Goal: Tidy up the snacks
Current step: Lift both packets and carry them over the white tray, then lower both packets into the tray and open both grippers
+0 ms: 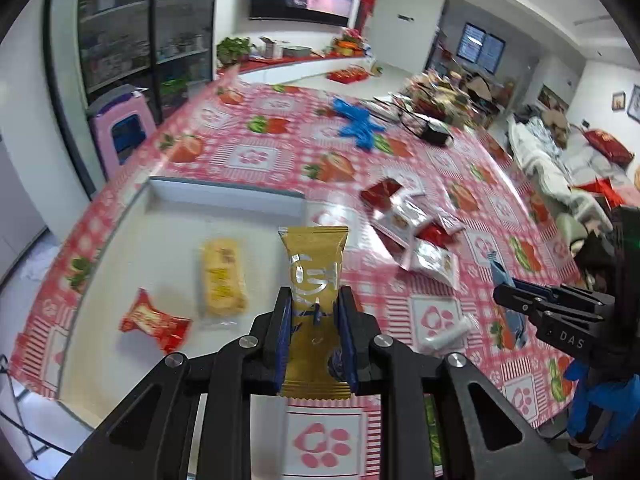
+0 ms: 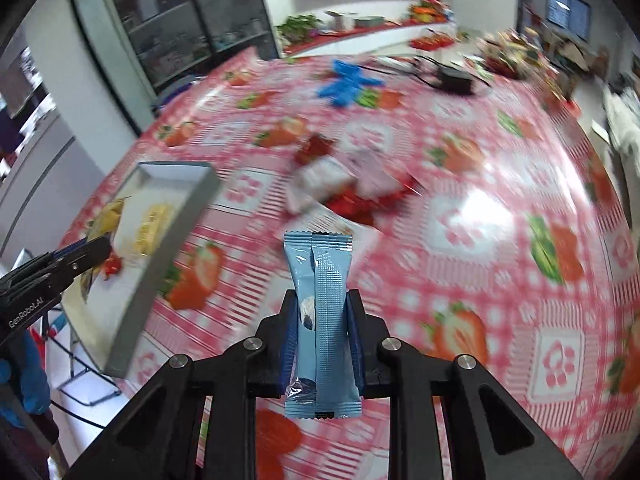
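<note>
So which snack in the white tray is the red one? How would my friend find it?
Look at the white tray on the strawberry tablecloth. Two snacks lie inside: a long yellow packet, and nearer the tray's corner, the red wrapper. It is shorter, shiny and twisted at both ends like a candy.

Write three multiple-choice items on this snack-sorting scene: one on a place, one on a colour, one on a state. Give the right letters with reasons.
1. Where does the yellow snack pack lie?
A. inside the white tray
B. on the blue glove
C. in the loose pile of packets

2. What colour is the packet in the right tongs?
A. gold
B. light blue
C. red

3. What state are the left tongs in?
A. open and empty
B. shut on the gold packet
C. shut on a red sweet

Key: 1 A, it rests on the tray floor beside a red wrapped sweet. 2 B, the light blue packet stands between the pads. 3 B, both pads press on the gold wrapper's sides.
</note>
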`<state>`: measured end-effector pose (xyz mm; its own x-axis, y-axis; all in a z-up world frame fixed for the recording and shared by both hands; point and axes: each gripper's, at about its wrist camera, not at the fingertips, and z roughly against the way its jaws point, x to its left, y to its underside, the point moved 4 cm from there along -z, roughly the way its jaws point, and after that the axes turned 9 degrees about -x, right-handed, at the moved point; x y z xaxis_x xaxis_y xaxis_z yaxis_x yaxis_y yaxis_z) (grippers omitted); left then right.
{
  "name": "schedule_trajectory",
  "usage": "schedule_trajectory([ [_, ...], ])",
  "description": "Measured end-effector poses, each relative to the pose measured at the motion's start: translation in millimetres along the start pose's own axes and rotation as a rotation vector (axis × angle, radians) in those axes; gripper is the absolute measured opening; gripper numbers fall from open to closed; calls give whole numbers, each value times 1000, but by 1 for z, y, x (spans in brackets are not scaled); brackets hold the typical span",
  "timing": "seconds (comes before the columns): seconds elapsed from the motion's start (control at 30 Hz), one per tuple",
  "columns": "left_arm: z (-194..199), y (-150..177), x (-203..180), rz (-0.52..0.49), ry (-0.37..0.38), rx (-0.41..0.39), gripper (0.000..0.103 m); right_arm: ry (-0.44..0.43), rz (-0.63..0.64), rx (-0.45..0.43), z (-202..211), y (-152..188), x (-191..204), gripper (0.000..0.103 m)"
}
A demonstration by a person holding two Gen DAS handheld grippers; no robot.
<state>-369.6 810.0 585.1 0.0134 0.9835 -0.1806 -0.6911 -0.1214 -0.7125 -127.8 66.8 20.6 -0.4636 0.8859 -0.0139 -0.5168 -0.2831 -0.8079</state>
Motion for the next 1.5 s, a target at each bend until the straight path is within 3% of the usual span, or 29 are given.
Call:
schedule_trajectory([
  [0.43, 21, -51, 86, 73, -128, -94, 24, -195, 64, -8, -24, -52, 101, 25],
  [0.87, -42, -7, 127, 163, -157, 38, 24, -231, 128, 101, -92, -62, 167, 25],
  [1.33, -71, 12, 143, 183, -173, 90, 24, -222, 136, 156, -140, -64, 197, 25],
  [1.4, -69, 12, 141, 165, -180, 80, 34, -219, 131, 163, -142, -62, 196, 25],
  [1.47, -67, 12, 138, 149, -189, 68, 69, -217, 130, 176, -142, -62, 194, 25],
  [1.5, -63, 11, 137, 146, -194, 52, 74, -217, 127, 184, -143, -61, 193, 25],
])
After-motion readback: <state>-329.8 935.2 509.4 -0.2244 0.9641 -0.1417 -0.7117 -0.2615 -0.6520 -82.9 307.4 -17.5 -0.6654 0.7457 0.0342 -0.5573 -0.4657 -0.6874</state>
